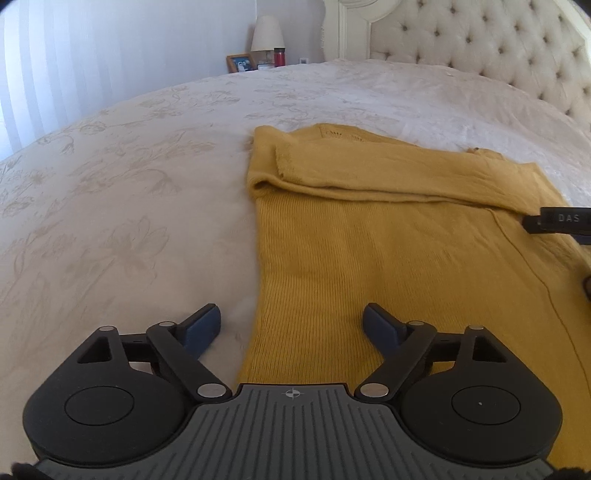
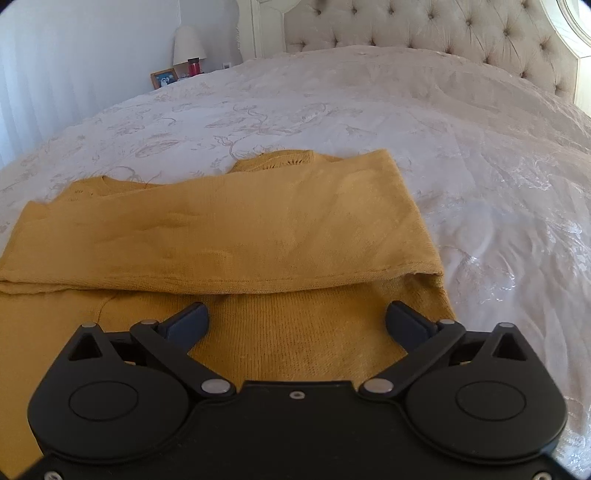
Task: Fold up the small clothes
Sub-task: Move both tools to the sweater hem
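Mustard knit sweater (image 1: 388, 258) flat on bedspread (image 1: 129, 184), left gripper (image 1: 291, 325) and right gripper (image 2: 297, 321) wide, empty.

A wide bed (image 2: 424, 122) fills the room, spread with a pale cover woven in a faint flower pattern. At its head stands a cream tufted headboard (image 2: 461, 33) in a carved white frame. Beyond the far side, a white-shaded lamp (image 1: 266, 34), a red flask (image 1: 279, 56) and a wood-framed photo (image 1: 239, 62) sit close together. White curtains (image 1: 55, 66) glow with soft daylight on the left.
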Available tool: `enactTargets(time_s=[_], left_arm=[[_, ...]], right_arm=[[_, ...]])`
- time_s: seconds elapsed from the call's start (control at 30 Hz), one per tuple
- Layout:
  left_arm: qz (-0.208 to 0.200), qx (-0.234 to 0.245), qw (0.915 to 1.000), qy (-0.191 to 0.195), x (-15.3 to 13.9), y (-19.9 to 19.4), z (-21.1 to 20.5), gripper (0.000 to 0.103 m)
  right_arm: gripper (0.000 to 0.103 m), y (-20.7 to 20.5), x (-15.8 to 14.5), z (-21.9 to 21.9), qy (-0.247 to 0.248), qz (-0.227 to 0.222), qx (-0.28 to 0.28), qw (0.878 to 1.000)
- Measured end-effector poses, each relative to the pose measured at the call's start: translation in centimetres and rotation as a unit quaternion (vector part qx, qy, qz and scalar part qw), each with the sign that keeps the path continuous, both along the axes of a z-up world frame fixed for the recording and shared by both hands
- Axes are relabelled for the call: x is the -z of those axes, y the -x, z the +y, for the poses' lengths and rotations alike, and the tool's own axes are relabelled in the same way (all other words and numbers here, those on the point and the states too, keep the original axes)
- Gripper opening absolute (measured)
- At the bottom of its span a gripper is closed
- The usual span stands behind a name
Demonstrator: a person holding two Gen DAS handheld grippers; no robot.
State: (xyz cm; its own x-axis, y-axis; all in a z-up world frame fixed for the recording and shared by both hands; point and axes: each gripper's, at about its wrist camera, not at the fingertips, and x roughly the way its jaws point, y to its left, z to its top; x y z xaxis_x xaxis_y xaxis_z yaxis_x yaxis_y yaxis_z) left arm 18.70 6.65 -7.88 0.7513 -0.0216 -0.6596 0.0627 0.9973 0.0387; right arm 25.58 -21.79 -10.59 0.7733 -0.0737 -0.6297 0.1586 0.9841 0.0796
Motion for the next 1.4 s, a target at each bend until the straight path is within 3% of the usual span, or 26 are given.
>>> enactTargets(time_s=[0.23,0.37,0.57,0.77,0.97,1.4], left_arm=[[0.030,0.023,0.9992,0.014,0.0,4.0,0.8,0.089],[0.028,0.030,0.9991,0.014,0.3,7.3,1.1,0.092],[0.040,0.032,0.9984,0.022,0.2,9.9,1.3,0.093],[0.042,0.044,0.9979,0.023,0.2,11.4,1.4,0.093],[0.056,0.057,0.9964,0.028,0.0,11.9,1.6,0.093],[0.065,0.056,0.9958,0.030,0.0,12.3,1.5,0.093]], right_arm=[[0.102,1.0,0.2,-0.8,-0.026,-0.019,-0.001,0.999],[0.102,2.4,0.1,-1.4,-0.048,-0.014,-0.010,0.999],[0.102,4.5,-1.2,-1.1,-0.027,0.073,-0.082,0.994],[0.102,7.8,-3.7,-3.0,-0.057,0.191,-0.146,0.969],[0.102,12.4,-5.9,-6.1,-0.106,0.213,-0.128,0.963],[0.102,18.9,-5.8,-9.6,-0.115,0.230,-0.118,0.959]])
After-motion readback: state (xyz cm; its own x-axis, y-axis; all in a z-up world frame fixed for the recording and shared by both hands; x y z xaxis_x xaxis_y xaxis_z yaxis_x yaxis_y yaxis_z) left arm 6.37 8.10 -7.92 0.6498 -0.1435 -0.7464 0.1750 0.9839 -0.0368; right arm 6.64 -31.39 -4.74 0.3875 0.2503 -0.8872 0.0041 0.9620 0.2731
